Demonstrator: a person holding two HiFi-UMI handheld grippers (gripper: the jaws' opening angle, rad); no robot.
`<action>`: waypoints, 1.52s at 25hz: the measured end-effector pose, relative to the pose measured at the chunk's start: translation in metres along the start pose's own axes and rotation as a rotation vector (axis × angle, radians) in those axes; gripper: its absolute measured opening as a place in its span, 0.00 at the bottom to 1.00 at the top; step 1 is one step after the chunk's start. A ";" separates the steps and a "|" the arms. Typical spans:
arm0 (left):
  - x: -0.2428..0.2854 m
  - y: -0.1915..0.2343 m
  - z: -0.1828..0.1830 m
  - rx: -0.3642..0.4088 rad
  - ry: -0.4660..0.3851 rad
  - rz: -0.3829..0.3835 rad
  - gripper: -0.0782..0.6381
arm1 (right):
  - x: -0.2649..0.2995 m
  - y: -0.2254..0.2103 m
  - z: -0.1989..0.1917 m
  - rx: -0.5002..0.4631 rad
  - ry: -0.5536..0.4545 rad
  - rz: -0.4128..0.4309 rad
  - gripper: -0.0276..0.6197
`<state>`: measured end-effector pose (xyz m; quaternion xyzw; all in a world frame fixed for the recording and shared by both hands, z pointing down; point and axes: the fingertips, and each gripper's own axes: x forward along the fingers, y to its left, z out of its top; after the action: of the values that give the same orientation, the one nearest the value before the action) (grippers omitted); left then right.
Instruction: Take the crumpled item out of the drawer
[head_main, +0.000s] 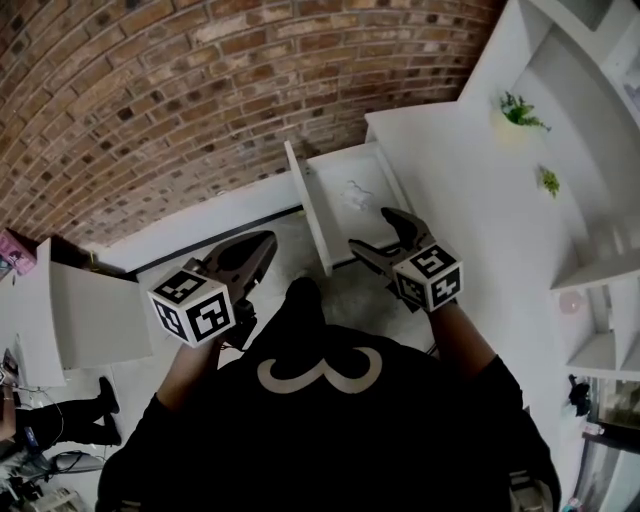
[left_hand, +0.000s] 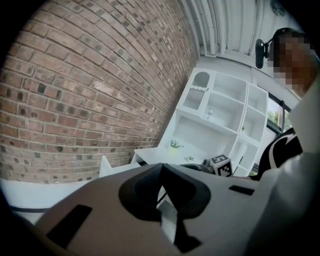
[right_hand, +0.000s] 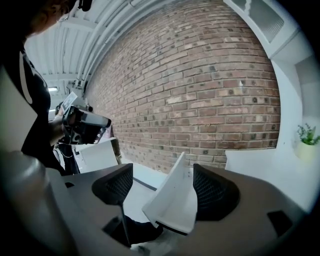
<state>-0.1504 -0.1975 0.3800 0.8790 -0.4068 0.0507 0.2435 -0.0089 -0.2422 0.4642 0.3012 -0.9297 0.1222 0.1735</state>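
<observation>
A white drawer (head_main: 318, 215) stands pulled out of the white desk (head_main: 470, 190). A small pale crumpled item (head_main: 357, 192) lies on its floor. My right gripper (head_main: 370, 232) is open at the drawer's near end, just short of the crumpled item. In the right gripper view the drawer's front panel (right_hand: 172, 200) shows between the spread pads (right_hand: 117, 186), touching neither that I can see. My left gripper (head_main: 264, 243) hangs left of the drawer, over the floor. Its pads (left_hand: 150, 187) meet with nothing between them. The crumpled item is hidden in both gripper views.
A brick wall (head_main: 200, 90) runs behind the desk. Two small green plants (head_main: 520, 110) (head_main: 548, 180) sit on the desktop beside a white shelf unit (head_main: 590, 90). A low white cabinet (head_main: 90, 310) stands at the left. A person (right_hand: 82, 122) holds a camera further left.
</observation>
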 end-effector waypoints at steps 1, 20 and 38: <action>0.003 0.003 -0.001 -0.008 0.005 -0.003 0.11 | 0.007 -0.006 -0.005 0.003 0.013 -0.010 0.60; 0.073 0.128 0.006 -0.157 0.109 0.042 0.11 | 0.148 -0.117 -0.117 0.101 0.378 -0.081 0.57; 0.120 0.210 0.002 -0.213 0.193 0.088 0.11 | 0.221 -0.170 -0.220 0.156 0.705 -0.072 0.54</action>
<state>-0.2265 -0.3965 0.4940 0.8207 -0.4227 0.1021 0.3707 -0.0198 -0.4176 0.7725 0.2854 -0.7893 0.2830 0.4642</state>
